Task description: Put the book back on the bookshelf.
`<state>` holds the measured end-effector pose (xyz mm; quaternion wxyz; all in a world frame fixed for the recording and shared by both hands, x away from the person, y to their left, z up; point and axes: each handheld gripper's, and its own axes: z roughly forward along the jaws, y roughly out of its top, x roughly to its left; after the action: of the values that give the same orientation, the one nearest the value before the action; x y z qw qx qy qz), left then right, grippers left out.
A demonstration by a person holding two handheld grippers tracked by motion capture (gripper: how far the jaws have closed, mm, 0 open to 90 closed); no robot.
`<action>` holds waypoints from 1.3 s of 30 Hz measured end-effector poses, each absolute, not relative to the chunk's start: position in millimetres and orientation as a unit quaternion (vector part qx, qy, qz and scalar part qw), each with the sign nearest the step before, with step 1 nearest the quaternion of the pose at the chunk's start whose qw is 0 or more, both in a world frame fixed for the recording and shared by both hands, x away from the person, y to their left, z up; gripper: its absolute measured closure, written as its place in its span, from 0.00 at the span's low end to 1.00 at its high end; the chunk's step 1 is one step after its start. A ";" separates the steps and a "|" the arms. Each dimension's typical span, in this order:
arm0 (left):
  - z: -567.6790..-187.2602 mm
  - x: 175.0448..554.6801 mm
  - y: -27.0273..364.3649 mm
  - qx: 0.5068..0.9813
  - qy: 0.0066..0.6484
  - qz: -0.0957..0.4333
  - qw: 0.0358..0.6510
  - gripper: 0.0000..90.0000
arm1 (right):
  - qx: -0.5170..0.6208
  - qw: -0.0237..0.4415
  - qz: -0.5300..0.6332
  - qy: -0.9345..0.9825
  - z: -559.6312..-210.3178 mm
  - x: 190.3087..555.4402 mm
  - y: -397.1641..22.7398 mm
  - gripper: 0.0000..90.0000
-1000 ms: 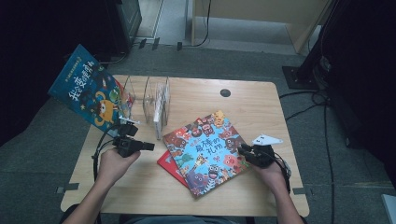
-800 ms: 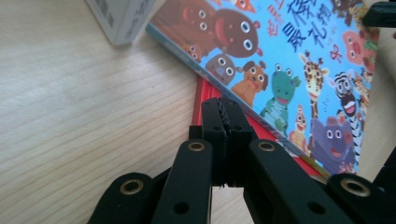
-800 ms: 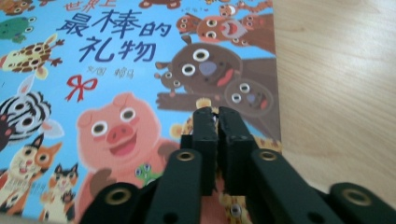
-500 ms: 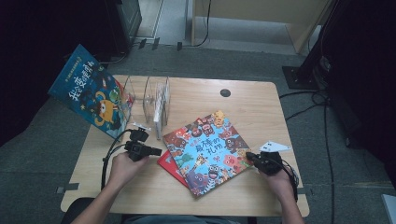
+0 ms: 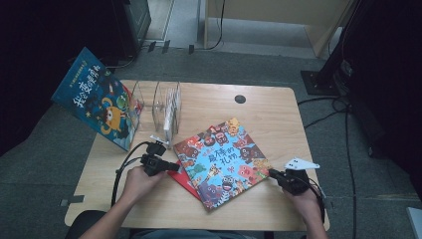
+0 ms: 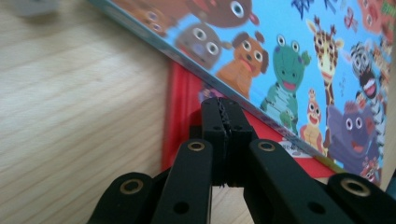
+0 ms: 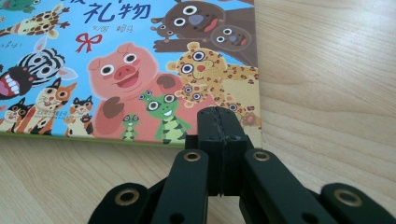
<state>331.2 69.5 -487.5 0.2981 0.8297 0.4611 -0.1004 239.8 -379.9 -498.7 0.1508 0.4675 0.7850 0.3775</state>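
Worktop [image 5: 278, 114] first: animal picture book [image 5: 222, 162] flat near centre, not yet stood in the clear rack [image 5: 166, 107] at ten o'clock. Red book [image 6: 187, 100] beneath it, also unfiled. Blue book [image 5: 97, 102] already propped at nine o'clock. Left gripper [image 6: 226, 116] at the animal book's left edge, fingers pressed together, empty. Right gripper [image 7: 221, 126] at its four o'clock corner, fingers likewise together, gripping nothing. Lifting and racking both left.
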 end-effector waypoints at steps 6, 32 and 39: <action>-485.5 336.5 88.9 0.806 0.495 -0.093 0.311 1.00 | 0.466 0.144 0.371 0.790 -499.5 239.4 -379.7 1.00; -486.3 325.8 75.5 0.805 0.484 -0.101 0.330 1.00 | 0.505 0.145 0.376 0.763 -500.0 244.2 -391.9 1.00; -490.8 333.9 90.2 0.796 0.507 -0.089 0.320 1.00 | 0.505 0.146 0.374 0.764 -499.4 244.1 -391.0 1.00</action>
<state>333.9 90.2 -490.8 0.3203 0.7956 0.5066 -0.0888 244.1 -391.0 -499.4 0.1458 0.5049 0.7640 0.3744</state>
